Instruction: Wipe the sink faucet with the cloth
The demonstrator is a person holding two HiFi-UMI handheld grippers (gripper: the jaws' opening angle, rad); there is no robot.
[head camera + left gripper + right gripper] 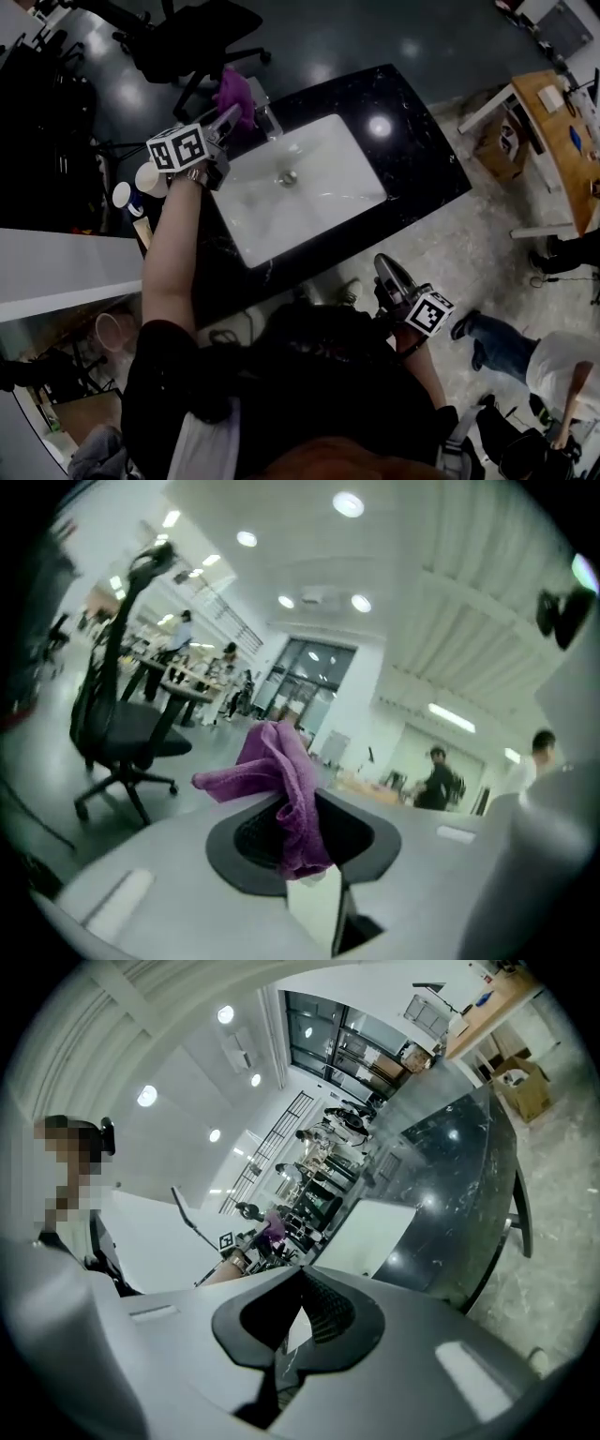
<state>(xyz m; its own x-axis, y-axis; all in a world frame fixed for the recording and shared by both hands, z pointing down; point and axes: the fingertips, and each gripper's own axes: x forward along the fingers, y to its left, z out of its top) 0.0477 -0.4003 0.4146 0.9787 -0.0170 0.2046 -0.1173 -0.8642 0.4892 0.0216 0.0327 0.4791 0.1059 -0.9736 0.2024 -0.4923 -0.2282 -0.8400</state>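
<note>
Faucet [268, 121]: a small shiny fitting at the far rim of the white sink [349, 200], set in the black tabletop [427, 159]. It is partly hidden from the head view by what is held next to it.
Cloth [284, 778]: purple and bunched, held up just beside the faucet. Whether it touches the metal I cannot tell.
Left gripper [302, 841]: clenched on the cloth near its lower end, so most of the fabric stands up beyond the jaws and one fold flops out sideways.
Right gripper [300, 1290]: clenched on nothing and held back near the person's body, well apart from the sink.
Step in hand: probably getting the cloth onto the faucet to begin wiping.
Doing it well: lead with the loose bunch, not the hard jaw tips, so only fabric meets the metal. Drape the free fold over the spout and draw it along its length, then go round the base.
Grip: keep it firm, since the pinch is low on the cloth and a snag on the spout could pull the cloth free.
Watch for: the flopping fold dipping into the basin.
</note>
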